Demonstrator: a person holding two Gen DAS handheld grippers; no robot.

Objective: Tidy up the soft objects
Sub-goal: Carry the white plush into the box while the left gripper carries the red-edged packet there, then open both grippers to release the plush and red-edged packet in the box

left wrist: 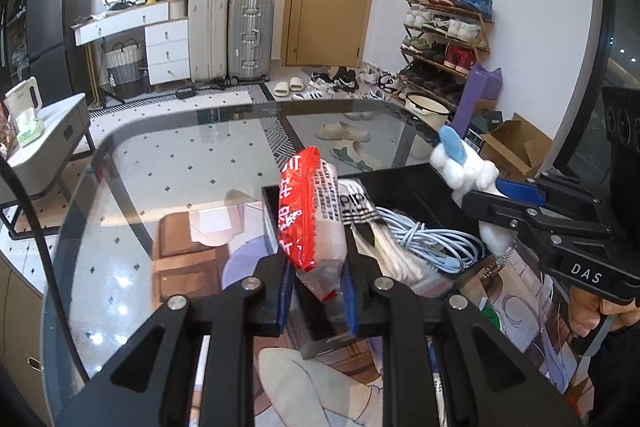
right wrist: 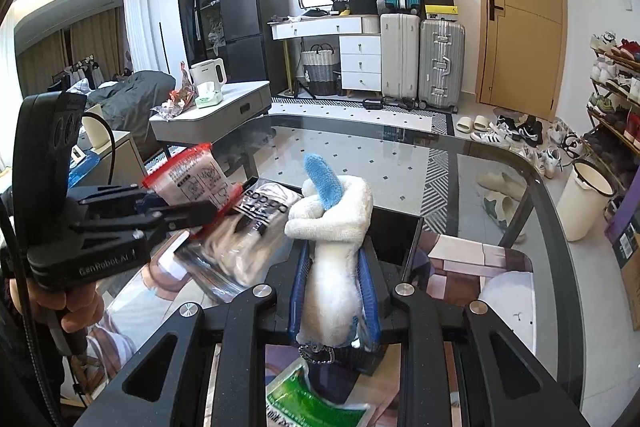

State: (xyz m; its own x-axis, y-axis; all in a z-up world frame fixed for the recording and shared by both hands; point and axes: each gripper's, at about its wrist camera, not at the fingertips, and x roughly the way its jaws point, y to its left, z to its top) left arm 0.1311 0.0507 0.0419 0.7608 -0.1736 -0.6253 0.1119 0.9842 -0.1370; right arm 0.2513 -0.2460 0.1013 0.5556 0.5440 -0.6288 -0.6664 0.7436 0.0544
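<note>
Reading "DAS" on right claw [left wrist: 502, 193], "GenRobot.AI" on left claw [right wrist: 188, 213]

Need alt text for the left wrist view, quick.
The left hand-held gripper is shut on a red-and-clear packet above a black bin holding a coiled pale-blue cable. At right, the right hand-held gripper clamps a white-and-blue plush toy.

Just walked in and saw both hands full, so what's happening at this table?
A person is sorting soft items over a glass table. The left gripper is shut on a red and clear packet, and the right gripper is shut on a white and blue plush toy. Both are held above a black bin that already contains a coiled pale blue cable and a bagged item.
</note>
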